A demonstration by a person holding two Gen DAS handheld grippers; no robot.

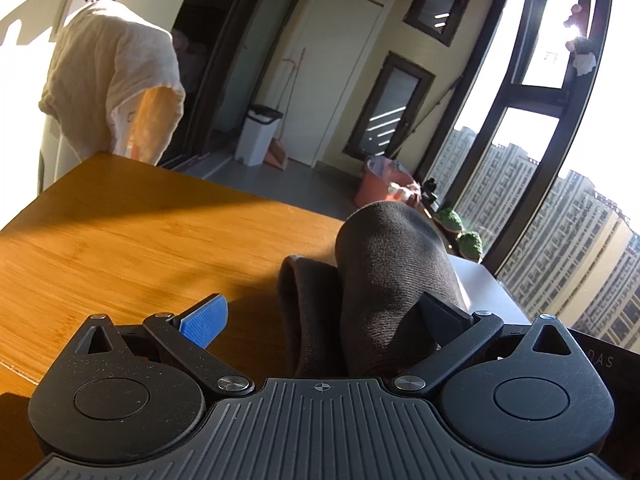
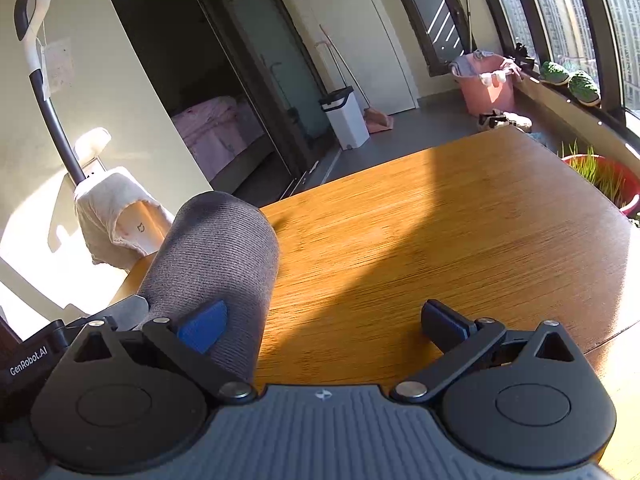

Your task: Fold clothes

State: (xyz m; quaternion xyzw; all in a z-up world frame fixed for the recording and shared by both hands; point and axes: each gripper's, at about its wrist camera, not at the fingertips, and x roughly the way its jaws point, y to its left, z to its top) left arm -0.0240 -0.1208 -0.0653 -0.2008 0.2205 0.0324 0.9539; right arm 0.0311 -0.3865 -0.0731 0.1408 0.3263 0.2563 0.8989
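Sunlit wooden table [image 2: 460,240] beside tall windows [image 1: 532,152]; dark garment [image 1: 384,280] on it.

Both wrist views sit low and close over the wooden table [image 1: 120,240], facing the same white bin [image 2: 346,122].

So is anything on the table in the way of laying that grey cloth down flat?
Nothing visible. The grey cloth drapes over the inner finger of each open tool, left and right. The table ahead shows only bare wood.
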